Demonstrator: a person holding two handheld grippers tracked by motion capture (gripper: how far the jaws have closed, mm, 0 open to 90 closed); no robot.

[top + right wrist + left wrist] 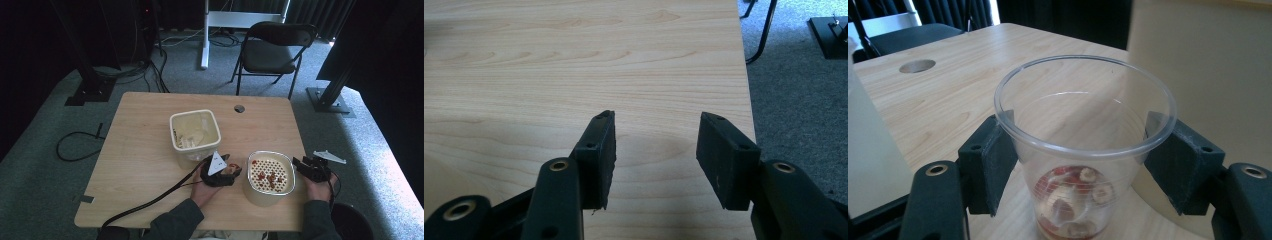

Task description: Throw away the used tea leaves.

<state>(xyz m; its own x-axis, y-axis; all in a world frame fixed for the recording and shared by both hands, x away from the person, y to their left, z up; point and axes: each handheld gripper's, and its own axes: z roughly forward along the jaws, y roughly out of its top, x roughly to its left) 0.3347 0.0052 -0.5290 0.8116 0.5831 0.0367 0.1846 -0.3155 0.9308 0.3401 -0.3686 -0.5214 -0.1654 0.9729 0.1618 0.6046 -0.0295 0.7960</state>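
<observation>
Left gripper point(1083, 165) pinching clear plastic cup point(1083, 150) (reddish bits at its bottom) upright on bench point(948, 100); right gripper point(656, 160) spread, holding nothing.

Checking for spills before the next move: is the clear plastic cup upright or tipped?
Upright. In the left gripper view the clear plastic cup stands with its rim up, red and pale pieces lying at its bottom.

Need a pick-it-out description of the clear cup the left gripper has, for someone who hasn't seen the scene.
Start at the wooden table, near edge, between the two cream tubs. The clear plastic cup stands upright between the jaws of the left gripper, which press on its sides just under the rim. It is the one see-through container, with a few red and pale pieces in its bottom.
</observation>
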